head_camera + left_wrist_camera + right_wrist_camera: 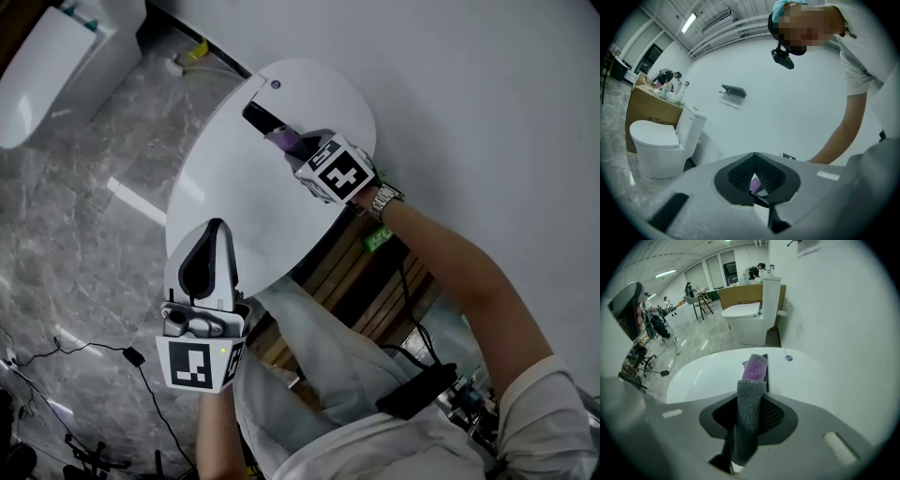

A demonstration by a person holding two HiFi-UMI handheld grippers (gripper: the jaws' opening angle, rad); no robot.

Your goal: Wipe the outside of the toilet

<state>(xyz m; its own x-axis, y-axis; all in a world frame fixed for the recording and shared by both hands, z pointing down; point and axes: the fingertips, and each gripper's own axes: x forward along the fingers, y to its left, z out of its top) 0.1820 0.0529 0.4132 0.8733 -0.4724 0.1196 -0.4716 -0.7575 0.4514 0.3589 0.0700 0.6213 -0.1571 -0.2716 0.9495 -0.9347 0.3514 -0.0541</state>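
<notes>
Toilet lid (234, 187) bears cloth (751, 394) clamped by right tongs (277, 133), forearm (450, 253) outstretched.

Right marker cube (337, 173): displaying a black-and-white square code, no letters.
Left marker cube (199, 364): displaying a similar code.
Cardboard box (644, 101): carrying print, too small to read.
Toilet lid badge (788, 358): appearing illegible.

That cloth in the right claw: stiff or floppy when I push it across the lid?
Likely floppy: the cloth looks soft and fuzzy and sticks out past the right claw, so its purple tip may fold under when pushed. It seems light, and should probably slide easily on the glossy lid.
</notes>
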